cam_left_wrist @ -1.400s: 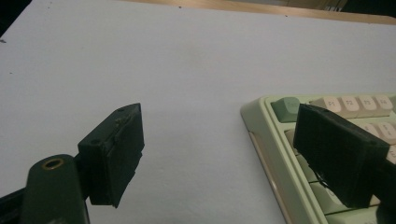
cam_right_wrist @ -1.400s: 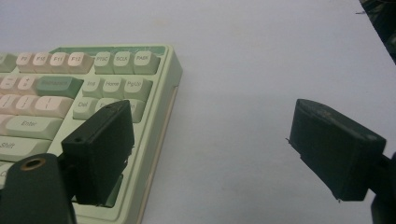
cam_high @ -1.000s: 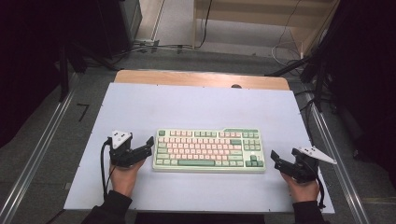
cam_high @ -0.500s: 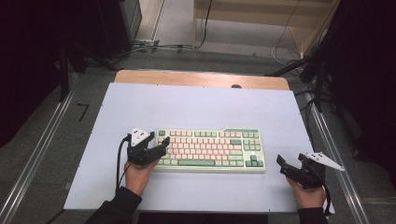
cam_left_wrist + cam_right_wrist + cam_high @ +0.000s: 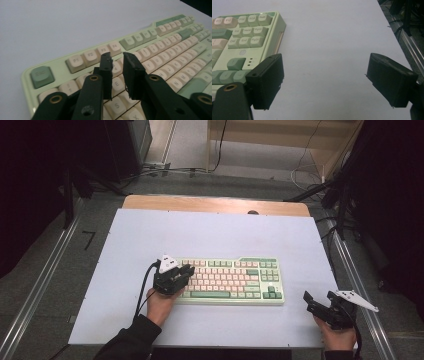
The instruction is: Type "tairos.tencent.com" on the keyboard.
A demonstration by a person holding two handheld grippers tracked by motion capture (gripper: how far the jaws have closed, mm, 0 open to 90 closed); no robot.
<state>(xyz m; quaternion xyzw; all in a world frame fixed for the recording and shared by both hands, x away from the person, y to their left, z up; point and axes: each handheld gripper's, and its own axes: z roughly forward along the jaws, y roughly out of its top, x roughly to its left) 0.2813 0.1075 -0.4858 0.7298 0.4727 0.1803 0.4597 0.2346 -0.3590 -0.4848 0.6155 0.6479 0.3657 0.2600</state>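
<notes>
Keyboard (image 5: 230, 281): a pale green unit with cream, pink and green keycaps. It lies flat on the white tabletop (image 5: 210, 230), long side parallel to the near edge, in the near half and roughly centred between the left and right edges.

Left gripper (image 5: 184, 272): positioned over the left end of the keyboard, held by the left hand (image 5: 159, 304), which enters from the near edge. In the left gripper view the two black jaws have just been closing and now stand nearly together, with a narrow gap remaining. No object sits between them. The tips hover above the upper-left letter and number rows; contact with a keycap cannot be determined.

Right gripper (image 5: 309, 300): located near the near-right corner of the tabletop, apart from the right end of the keyboard. In the right gripper view its jaws are spread wide with bare tabletop between them. The keyboard's right end shows at the upper left of that view.
</notes>
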